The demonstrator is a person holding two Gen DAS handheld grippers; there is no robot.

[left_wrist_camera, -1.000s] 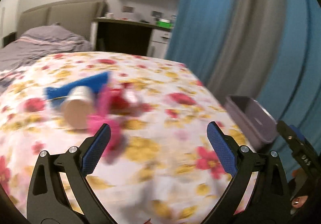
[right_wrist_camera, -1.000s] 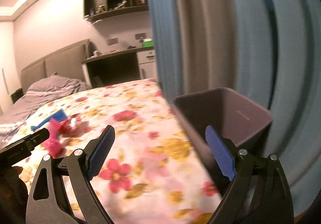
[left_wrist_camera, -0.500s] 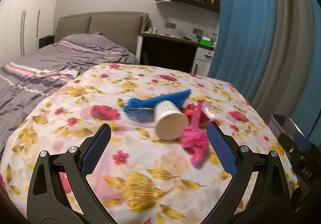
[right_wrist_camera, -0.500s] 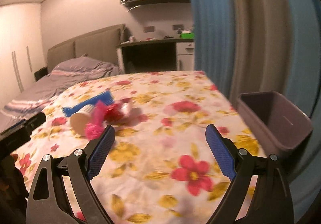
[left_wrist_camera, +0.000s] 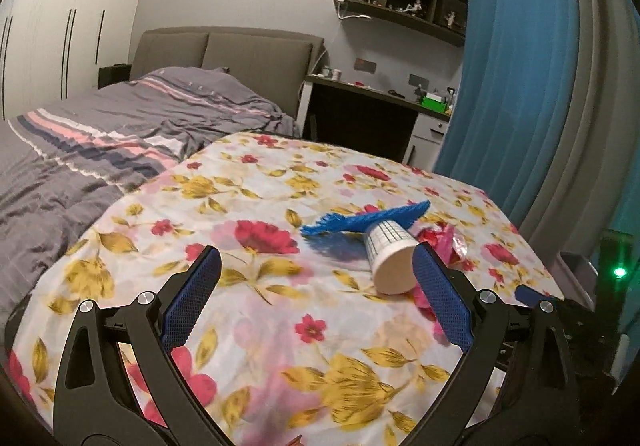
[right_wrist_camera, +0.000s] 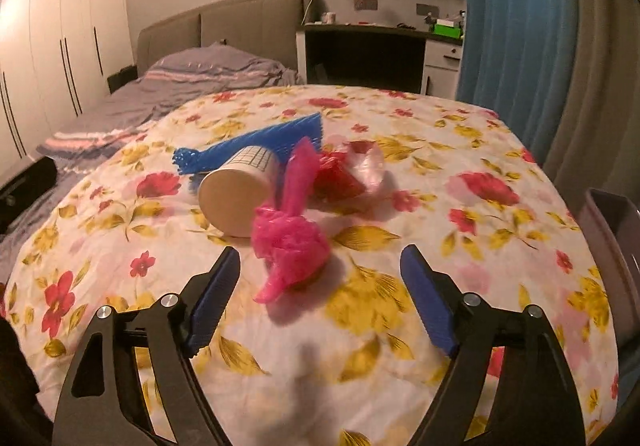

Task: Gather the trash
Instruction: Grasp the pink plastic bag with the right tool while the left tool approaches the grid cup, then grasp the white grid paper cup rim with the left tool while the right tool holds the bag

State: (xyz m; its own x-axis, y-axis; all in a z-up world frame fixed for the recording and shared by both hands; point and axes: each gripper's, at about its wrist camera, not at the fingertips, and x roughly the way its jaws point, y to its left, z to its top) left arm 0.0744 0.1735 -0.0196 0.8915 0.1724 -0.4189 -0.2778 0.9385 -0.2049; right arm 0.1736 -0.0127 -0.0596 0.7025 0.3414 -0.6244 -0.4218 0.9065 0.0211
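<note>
Floral cloth (right_wrist_camera: 460, 174) bears pink bag (right_wrist_camera: 290, 242) between closing right gripper (right_wrist_camera: 320, 300) jaws.

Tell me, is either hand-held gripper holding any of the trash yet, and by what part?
Nothing is held. The left hand-held gripper is open and empty. The right hand-held gripper has its jaws closing, nothing between them; the pink bag lies just ahead on the bedspread.

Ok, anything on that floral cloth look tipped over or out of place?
Yes: the paper cup lies tipped on its side, touching a crumpled pink bag and blue mesh. Nothing looks spilled.
</note>
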